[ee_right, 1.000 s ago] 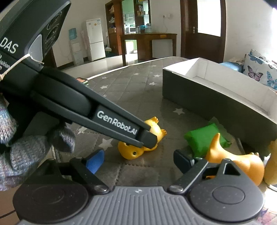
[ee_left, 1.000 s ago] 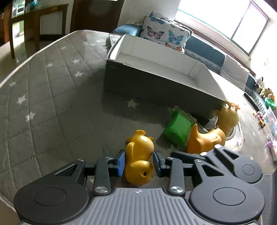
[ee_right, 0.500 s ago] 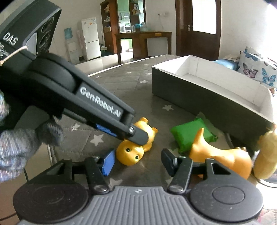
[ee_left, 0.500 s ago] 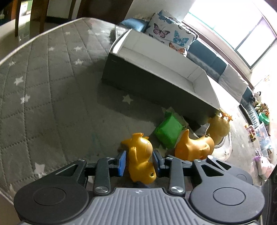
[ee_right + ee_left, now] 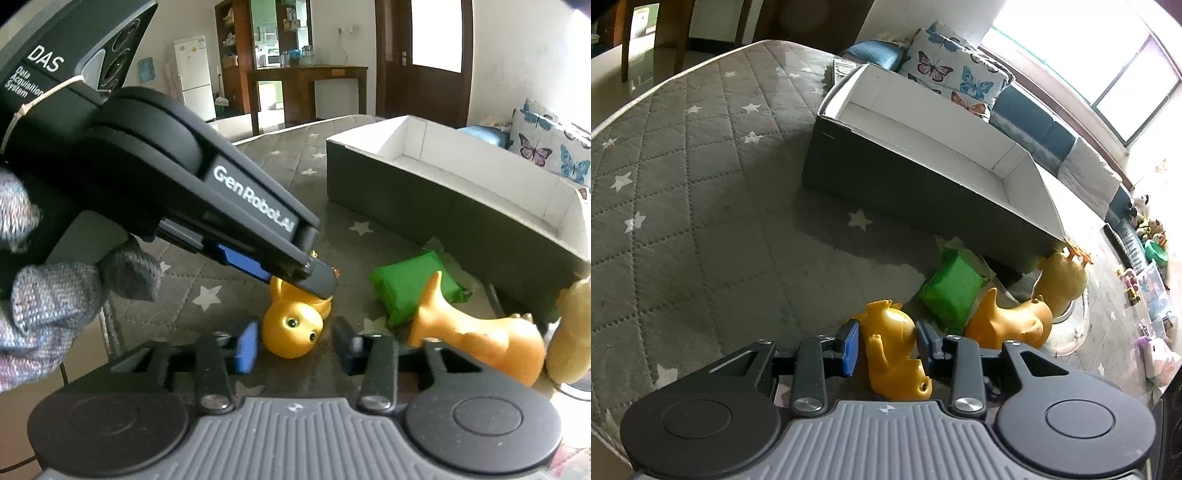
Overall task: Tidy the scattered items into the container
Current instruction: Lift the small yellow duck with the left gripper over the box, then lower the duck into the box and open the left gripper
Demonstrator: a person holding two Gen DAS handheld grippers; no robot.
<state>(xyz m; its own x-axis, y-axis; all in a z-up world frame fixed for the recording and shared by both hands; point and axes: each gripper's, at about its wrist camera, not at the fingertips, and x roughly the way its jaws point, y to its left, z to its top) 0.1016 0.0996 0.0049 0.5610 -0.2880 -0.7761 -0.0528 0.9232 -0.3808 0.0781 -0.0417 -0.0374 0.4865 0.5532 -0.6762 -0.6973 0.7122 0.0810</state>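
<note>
The left gripper (image 5: pixel 886 341) has its blue-padded fingers (image 5: pixel 850 347) pressed to either flank of a glossy yellow toy (image 5: pixel 892 354), a rounded, smooth plastic animal lying on the quilted grey mat (image 5: pixel 701 206) stitched in diamonds and dotted with white stars. From the right wrist view the same toy (image 5: pixel 293 332) shows a bulbous head with two dark eyes, and the left gripper (image 5: pixel 295 266) slants down over its back. The right gripper (image 5: pixel 293 347) sits low just before the head with its fingers (image 5: pixel 246 347) apart — one either side, not touching it. Beside them lie a crinkly green pouch (image 5: pixel 951 293) and a second, orange toy (image 5: pixel 1010 323) on its side; a paler third toy (image 5: pixel 1063 278) stands at the corner of the box (image 5: pixel 905 177) — long, shallow, dark grey outside, plain white card within.
</note>
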